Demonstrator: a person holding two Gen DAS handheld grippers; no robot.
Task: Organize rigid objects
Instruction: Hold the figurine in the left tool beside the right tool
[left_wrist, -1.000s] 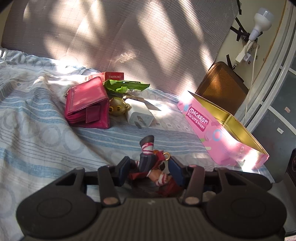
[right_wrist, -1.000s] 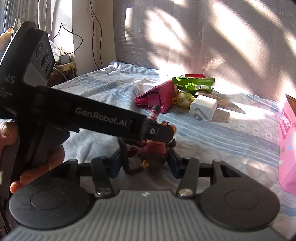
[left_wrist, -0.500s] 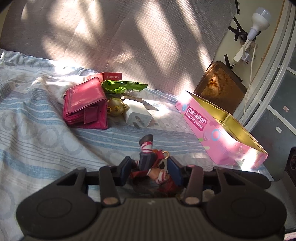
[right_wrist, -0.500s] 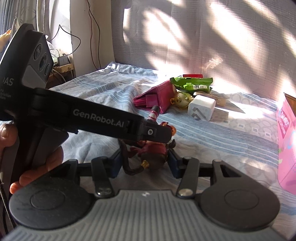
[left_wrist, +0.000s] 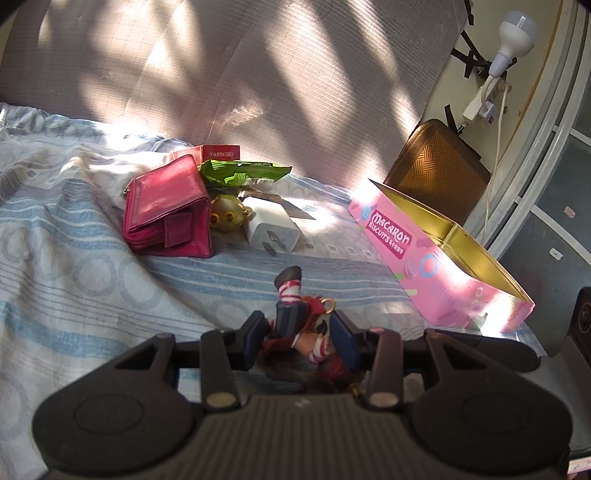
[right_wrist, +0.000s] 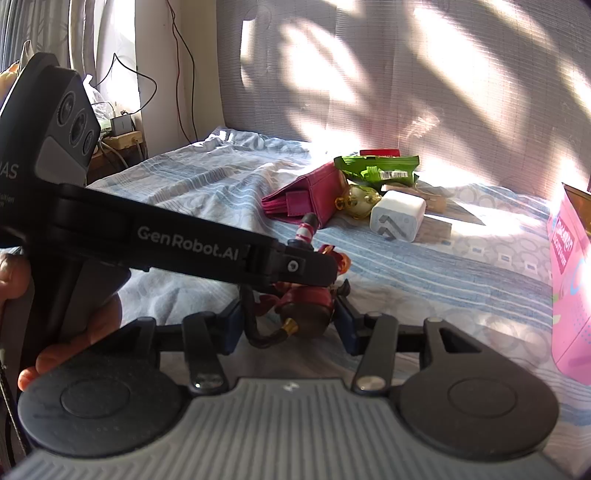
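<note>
A small red-haired figurine (left_wrist: 300, 328) with striped stockings is clamped between the pads of my left gripper (left_wrist: 297, 334), just above the bed. In the right wrist view the same figurine (right_wrist: 306, 299) also sits between the fingers of my right gripper (right_wrist: 290, 319), which close on its head end, with the left gripper's arm (right_wrist: 184, 243) crossing in front. An open pink macaron tin (left_wrist: 436, 258) with a gold inside lies on the bed to the right.
On the striped bedsheet (left_wrist: 74, 266) ahead lie a pink wallet (left_wrist: 166, 214), a gold bell toy (left_wrist: 227, 216), a white charger (left_wrist: 271, 230), a green snack packet (left_wrist: 243, 173) and a red box (left_wrist: 214, 151). A brown case (left_wrist: 439, 166) leans behind the tin.
The left gripper has lifted slightly with the figurine, so the bed objects sit a little lower and nearer in view. The right gripper stays closed around the figurine.
</note>
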